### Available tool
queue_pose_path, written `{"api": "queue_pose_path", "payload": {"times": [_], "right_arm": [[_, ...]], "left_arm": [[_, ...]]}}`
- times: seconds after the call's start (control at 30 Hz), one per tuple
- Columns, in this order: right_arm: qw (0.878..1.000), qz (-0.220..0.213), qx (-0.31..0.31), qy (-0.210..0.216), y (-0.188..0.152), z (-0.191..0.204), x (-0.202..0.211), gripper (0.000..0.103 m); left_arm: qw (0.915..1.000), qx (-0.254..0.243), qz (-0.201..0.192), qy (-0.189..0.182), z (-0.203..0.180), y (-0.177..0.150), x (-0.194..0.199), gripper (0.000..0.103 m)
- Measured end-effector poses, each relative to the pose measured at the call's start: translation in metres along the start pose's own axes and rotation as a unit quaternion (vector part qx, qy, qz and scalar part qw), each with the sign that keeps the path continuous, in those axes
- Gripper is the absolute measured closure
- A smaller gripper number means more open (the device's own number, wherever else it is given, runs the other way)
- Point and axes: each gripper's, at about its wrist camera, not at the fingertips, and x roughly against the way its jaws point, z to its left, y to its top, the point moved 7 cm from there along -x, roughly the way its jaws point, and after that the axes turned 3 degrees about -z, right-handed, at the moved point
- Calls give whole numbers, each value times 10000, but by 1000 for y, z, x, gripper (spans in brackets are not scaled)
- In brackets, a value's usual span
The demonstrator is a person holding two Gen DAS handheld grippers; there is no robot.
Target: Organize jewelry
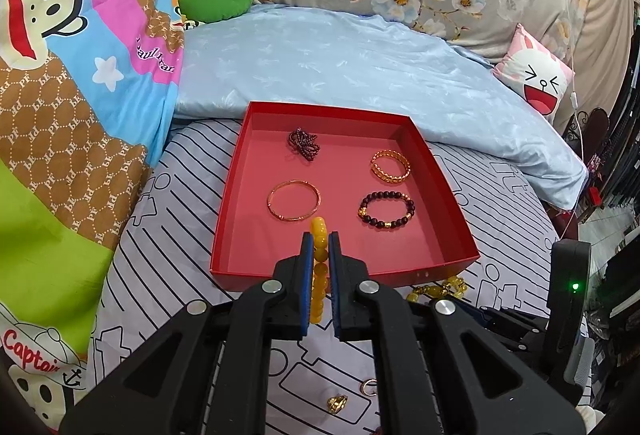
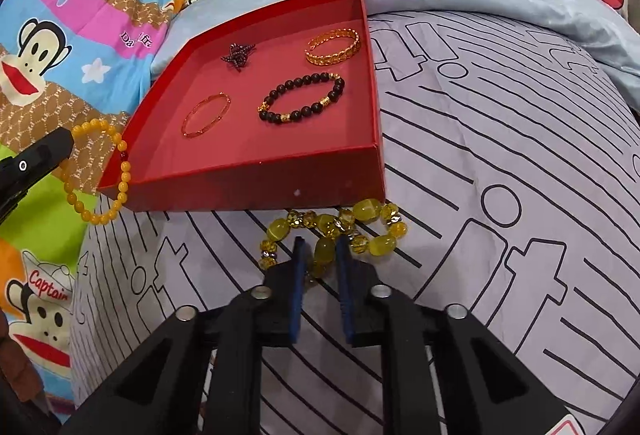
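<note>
Landmark: red tray [image 1: 444, 243] on the bed, on the striped lilac sheet [image 2: 500, 163].

Inside the tray: dark beaded tangle [image 1: 304, 143] at the far left, wide gold cuff [image 1: 391, 165] at the far right, thin gold bangle [image 1: 295, 199] at the near left, dark bead bracelet with gold charms [image 1: 386, 210] at the near right. All four lie apart from each other.

Left gripper [image 1: 321, 249]: fingers clamped on the orange bead bracelet [image 1: 319, 235], held over the tray's near wall. In the right wrist view the same loop hangs off that gripper at the tray's near left corner, clear of the sheet.

Right gripper [image 2: 320, 249]: fingers down on the sheet just in front of the tray's near wall, closed on one large bead of the yellow bead bracelet [image 2: 340, 231]. The rest of that bracelet lies on the sheet, touching or nearly touching the wall; can't tell which.

Also on the sheet, on the near side of the tray, seen under the left gripper: small gold ring [image 1: 337, 403] and a thin hoop [image 1: 369, 387].

Light blue duvet [image 1: 340, 63] is bunched behind the tray.
</note>
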Motion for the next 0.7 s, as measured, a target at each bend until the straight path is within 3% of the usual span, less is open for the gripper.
{"api": "queue_pose_path", "payload": {"times": [0.33,0.53,0.7], "right_arm": [[9986,-427,146,289,23,11,48,94],[9936,-832,404,650,71,35,84,94],[9892,-954,595,937,115,57,88,94]], "left_arm": [[10000,-7,-73,-39,-1,8,5,96],[9996,-126,-169,-187,-5,33,6,96],[9990,-120,-207,-390,-5,61,-9,96]]}}
